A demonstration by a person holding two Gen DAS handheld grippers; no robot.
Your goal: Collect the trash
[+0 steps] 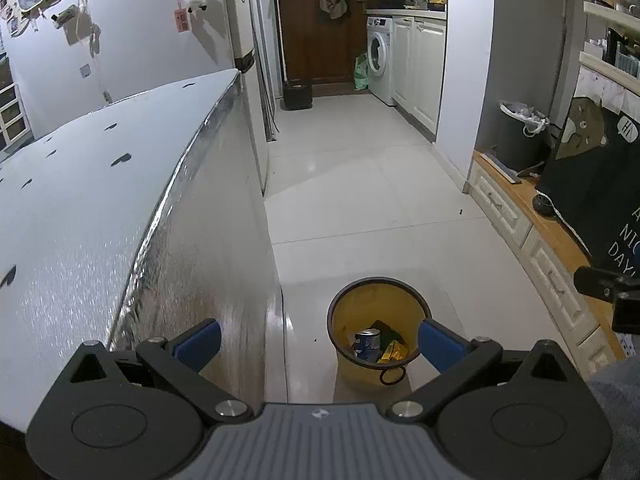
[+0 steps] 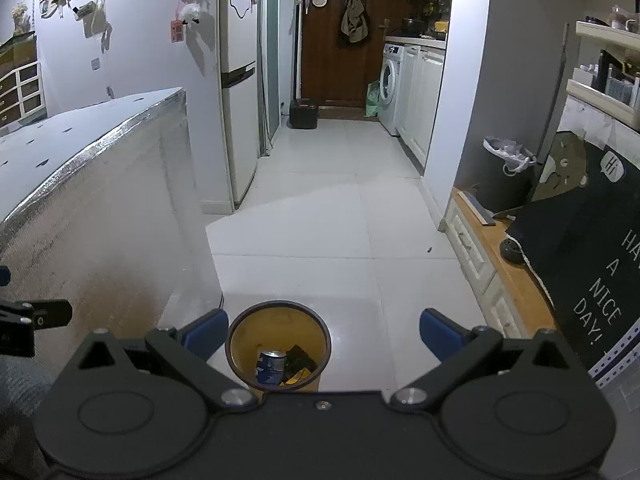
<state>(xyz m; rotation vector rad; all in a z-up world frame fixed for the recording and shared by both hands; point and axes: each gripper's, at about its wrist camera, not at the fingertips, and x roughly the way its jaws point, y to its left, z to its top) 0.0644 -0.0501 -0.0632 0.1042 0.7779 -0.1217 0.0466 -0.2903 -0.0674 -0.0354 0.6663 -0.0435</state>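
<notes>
A small yellow bin [image 1: 352, 316] with a dark rim stands on the white tiled floor; in the right wrist view the bin [image 2: 248, 332] is low and left of centre. Inside it lie a blue drink can [image 1: 367, 344] [image 2: 271, 367] and dark and yellow wrappers [image 1: 391, 345] [image 2: 298, 363]. My left gripper [image 1: 318, 342] hovers above the floor beside the bin, open and empty. My right gripper [image 2: 322, 334] is also open and empty, its left finger near the bin's rim. Each gripper's black body shows at the edge of the other's view.
A silver-edged table [image 1: 80, 208] with a foil-like side stands at the left. A low wooden-topped cabinet [image 2: 516, 280] with a black printed cloth [image 2: 592, 240] runs along the right, and a lined dark bin [image 2: 506, 172] sits on it. The corridor leads to a washing machine [image 1: 380, 60].
</notes>
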